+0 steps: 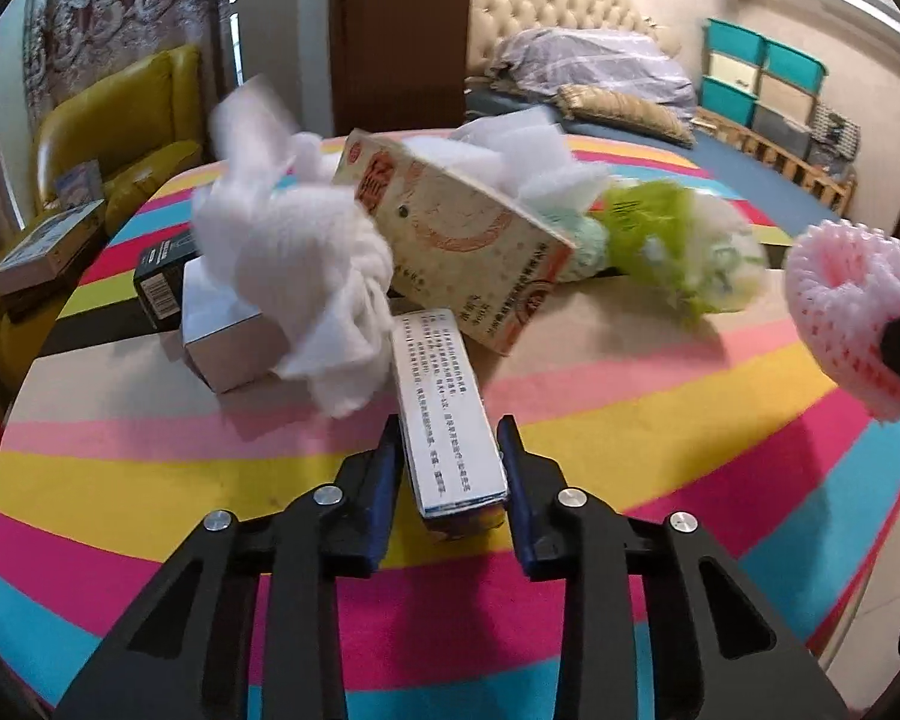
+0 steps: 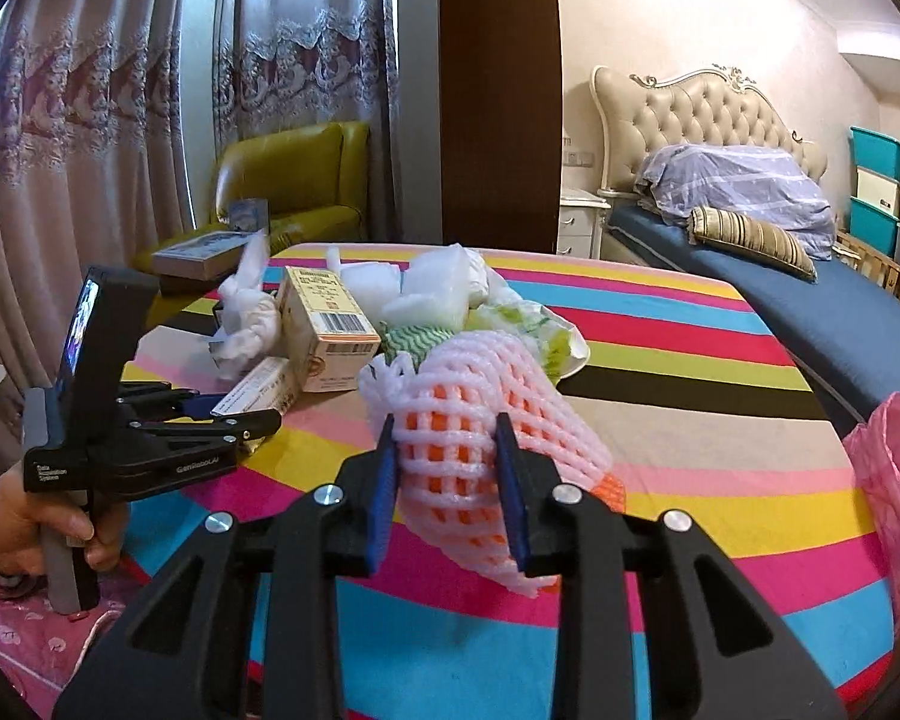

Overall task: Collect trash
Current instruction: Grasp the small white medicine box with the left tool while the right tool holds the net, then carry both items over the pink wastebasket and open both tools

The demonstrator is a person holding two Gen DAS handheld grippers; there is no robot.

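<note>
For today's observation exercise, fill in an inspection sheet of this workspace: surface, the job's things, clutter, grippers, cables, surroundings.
Surface: striped tablecloth, many colours, covers the table.
Job's things: narrow printed carton; pink foam fruit net; pile of crumpled white tissue, larger beige carton, green wrapper.
Clutter: small black box at the pile's edge.
Grippers: left hand-held gripper shut on the narrow carton; right hand-held gripper shut on the foam net.
Cables: nothing seen.
Surroundings: yellow armchair, bed with tufted headboard, curtains, teal storage bins, pink plastic bag.
</note>
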